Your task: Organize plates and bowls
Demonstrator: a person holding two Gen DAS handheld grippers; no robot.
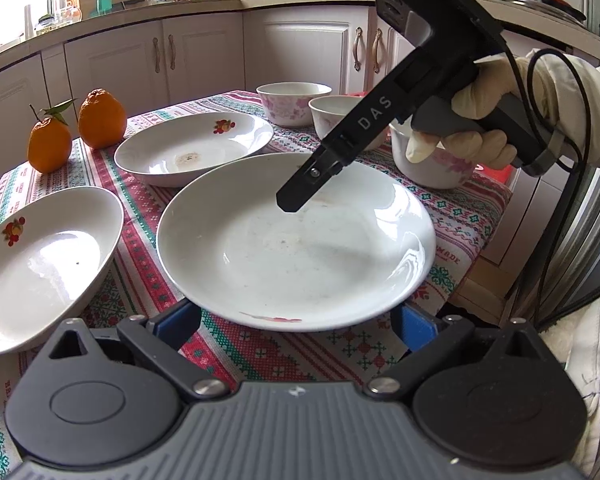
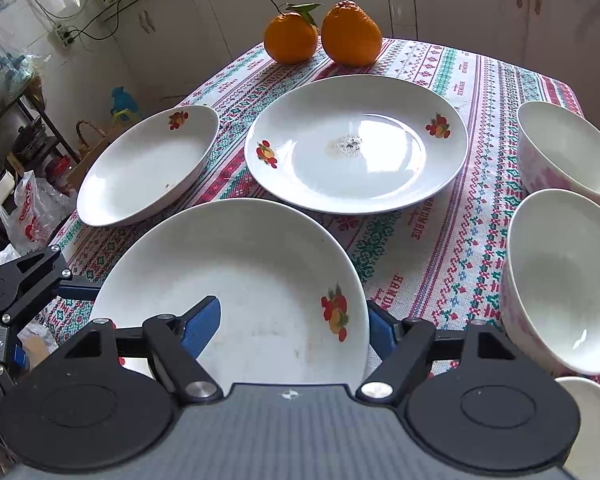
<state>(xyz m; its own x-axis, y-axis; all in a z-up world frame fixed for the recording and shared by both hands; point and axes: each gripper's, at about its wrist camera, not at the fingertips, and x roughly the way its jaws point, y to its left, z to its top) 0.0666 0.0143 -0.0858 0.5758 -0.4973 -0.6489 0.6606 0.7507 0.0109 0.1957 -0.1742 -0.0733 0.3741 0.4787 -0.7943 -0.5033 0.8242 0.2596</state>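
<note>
A small kitchen surface [image 2: 440, 240] covered by a red, green and white patterned cloth carries three white plates and three white bowls, with two oranges [image 2: 324, 34] at its far edge. The nearest plate [image 2: 240, 280], with a fruit print on its rim, sits at the near edge; a second plate [image 2: 356, 144] lies just beyond it and a third plate [image 2: 148, 168] to its left, hanging slightly over the side. The bowls [image 2: 560, 272] cluster along the right side, close together. The right tool [image 2: 296, 320] is wide open and grips nothing: one blue finger lies inside the nearest plate, the other just outside its rim. The left tool [image 1: 296, 320] is also wide open and empty, its fingers low beside the opposite rim. To lift this plate well, the right tool should probably close squarely on the rim, then raise it level so it can be stacked onto another plate without sliding.
</note>
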